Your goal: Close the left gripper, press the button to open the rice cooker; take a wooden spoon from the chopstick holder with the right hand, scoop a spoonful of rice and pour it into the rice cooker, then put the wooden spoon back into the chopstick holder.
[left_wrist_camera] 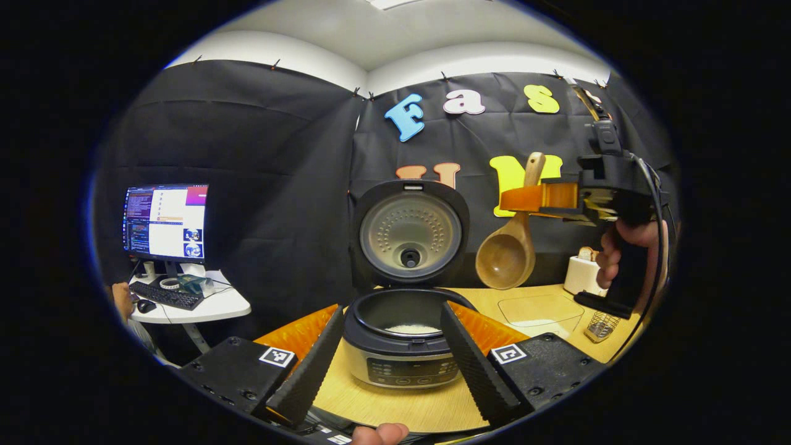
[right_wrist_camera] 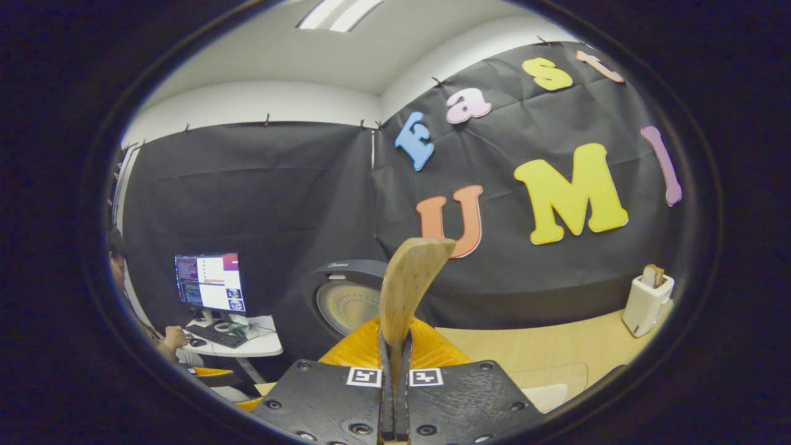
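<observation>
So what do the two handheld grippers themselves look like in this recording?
Both are the same build. The left gripper has black ribbed wedge-shaped fingers, translucent orange parts behind them and black blocks bearing square black-and-white tags. The right gripper has an orange finger, a black body on a black handle, and a black cable looping down its side.

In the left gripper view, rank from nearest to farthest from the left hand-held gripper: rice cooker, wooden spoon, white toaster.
1. Grey rice cooker, lid open, straight ahead past the open fingers.
2. Round-bowled wooden spoon, raised, right of the lid.
3. White toaster, far right, by the wall.
</observation>
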A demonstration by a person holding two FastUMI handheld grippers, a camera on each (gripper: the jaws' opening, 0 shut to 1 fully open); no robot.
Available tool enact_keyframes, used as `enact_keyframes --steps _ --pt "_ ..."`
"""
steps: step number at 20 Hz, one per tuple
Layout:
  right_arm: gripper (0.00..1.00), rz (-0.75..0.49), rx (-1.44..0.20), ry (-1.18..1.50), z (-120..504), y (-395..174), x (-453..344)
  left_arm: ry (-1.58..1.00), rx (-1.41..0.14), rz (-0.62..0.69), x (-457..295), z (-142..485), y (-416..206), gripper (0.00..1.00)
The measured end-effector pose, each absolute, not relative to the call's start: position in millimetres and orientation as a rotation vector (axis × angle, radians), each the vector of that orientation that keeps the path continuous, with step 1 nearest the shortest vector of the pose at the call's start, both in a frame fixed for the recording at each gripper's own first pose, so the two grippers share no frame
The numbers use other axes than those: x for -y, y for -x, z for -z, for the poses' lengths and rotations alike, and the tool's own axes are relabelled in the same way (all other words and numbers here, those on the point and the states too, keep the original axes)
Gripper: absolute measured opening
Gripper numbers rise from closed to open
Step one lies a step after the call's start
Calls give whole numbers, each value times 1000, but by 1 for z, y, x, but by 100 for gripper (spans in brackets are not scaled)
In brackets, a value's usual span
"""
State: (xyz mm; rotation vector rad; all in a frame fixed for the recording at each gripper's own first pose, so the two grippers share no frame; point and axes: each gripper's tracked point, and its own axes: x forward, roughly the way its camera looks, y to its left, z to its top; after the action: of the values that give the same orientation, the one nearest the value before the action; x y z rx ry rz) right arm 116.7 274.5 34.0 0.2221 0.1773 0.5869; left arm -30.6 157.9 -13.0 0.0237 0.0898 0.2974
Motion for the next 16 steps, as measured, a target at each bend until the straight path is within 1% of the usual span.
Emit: enact_keyframes --steps 1,2,6,11,16 --pt "0 -557 -180 -223 -35 -118 -254 -22 -87 -291 -154 13 29 99" --pt "2 -522 -179 -225 -37 -119 -232 -21 -81 -287 -149 12 29 99" --pt "1 -389 -164 -222 -35 -120 -140 -55 -56 -265 -135 11 22 99" --pt "1 -166 -174 -202 -19 -129 -23 -50 -55 -234 -116 11 19 99" --pt "2 -8 -194 -200 10 -135 51 -79 -24 -232 -111 4 18 99"
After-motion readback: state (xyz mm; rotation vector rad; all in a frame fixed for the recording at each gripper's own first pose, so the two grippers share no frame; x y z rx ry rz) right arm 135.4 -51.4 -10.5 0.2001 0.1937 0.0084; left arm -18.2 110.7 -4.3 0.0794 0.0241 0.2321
